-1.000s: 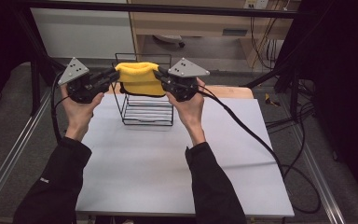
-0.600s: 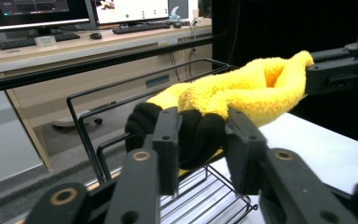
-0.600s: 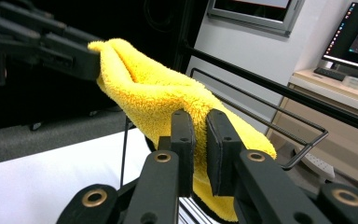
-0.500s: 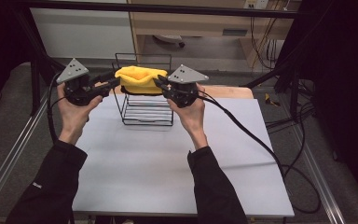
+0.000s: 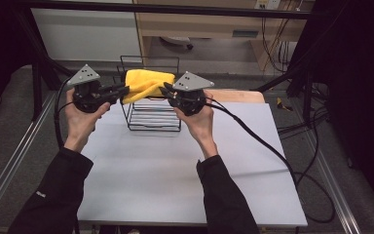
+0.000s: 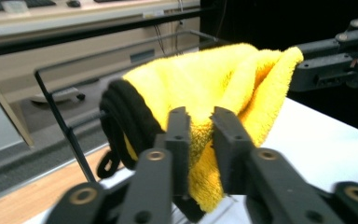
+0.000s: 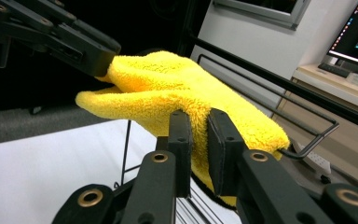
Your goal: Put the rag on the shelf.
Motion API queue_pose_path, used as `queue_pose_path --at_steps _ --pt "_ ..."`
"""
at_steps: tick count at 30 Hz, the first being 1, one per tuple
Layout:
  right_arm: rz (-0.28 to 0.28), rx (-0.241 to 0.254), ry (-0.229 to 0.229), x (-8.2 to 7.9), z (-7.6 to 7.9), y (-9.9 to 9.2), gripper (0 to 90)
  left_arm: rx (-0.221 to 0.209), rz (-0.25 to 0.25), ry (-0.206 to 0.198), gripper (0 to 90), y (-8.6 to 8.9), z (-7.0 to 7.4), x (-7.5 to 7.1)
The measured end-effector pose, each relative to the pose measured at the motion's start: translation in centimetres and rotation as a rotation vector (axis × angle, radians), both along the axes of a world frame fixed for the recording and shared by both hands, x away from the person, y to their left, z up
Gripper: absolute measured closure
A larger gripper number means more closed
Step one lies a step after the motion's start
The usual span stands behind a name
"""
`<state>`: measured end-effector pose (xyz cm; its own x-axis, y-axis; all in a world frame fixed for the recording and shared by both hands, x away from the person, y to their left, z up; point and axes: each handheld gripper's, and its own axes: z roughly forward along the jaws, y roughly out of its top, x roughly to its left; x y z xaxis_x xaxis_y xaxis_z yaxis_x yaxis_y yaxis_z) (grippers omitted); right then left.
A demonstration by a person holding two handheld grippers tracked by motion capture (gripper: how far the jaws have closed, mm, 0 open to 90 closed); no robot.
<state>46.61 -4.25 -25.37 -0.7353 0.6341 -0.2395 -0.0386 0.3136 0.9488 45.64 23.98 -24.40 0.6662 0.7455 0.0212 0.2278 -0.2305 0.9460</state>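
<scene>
In the high view, a yellow towel (image 5: 146, 84) is held above the black wire rack (image 5: 152, 116) between the left gripper (image 5: 122, 89) and right gripper (image 5: 167, 90). In the left gripper view, the jaws, just closing, are clamped on its near edge. In the right gripper view, the towel's other end is pinched.

Surface (image 5: 175, 180) bare across the lower and right of the high view: free passage there betw. and beside the forearms. Wire rack (image 5: 151, 117) stands at the upper centre, blocking the back edge. Cloth (image 5: 143, 83) drapes over its top, so no way in from above. L gripper (image 5: 121, 91) and R gripper (image 5: 165, 90) crowd both rack sides. Cables (image 5: 253, 136) cross the surface's right part. Black frame bars run along the top.
</scene>
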Motion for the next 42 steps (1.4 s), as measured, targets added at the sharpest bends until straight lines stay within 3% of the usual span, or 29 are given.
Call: queue_pose_path --at_steps 6,11,14,20,26,33,38,42 --pt "0.008 0.013 0.034 -0.2 -0.2 -0.4 75.5 0.028 0.005 -0.005 85.8 -0.2 -0.4 -0.1" --pt "0.03 0.052 0.071 -0.6 -0.3 -1.0 64.8 0.038 0.009 0.003 86.7 -0.4 -1.1 0.0" --pt "0.004 0.053 0.082 -0.6 -0.2 -1.2 62.1 0.047 0.012 0.011 86.9 -0.5 -1.8 0.2" --pt "-0.063 0.021 0.162 0.5 -1.4 -0.3 57.8 0.063 0.013 0.012 87.0 -0.7 -2.6 0.4" --pt "-0.112 0.058 0.223 1.3 -2.8 -0.7 65.9 0.077 0.022 0.015 86.9 -1.1 -3.4 0.6" --pt "-0.141 0.063 0.242 1.9 -3.5 -1.2 89.8 0.077 0.049 0.023 86.3 -1.5 -4.2 1.4" --pt "-0.139 0.062 0.239 2.3 -3.8 -1.2 89.7 0.067 0.067 0.038 84.0 -1.6 -4.6 2.0" --pt "-0.113 0.076 0.227 1.7 -3.5 -1.5 84.4 0.046 0.063 0.061 77.0 -1.0 -4.6 1.7"
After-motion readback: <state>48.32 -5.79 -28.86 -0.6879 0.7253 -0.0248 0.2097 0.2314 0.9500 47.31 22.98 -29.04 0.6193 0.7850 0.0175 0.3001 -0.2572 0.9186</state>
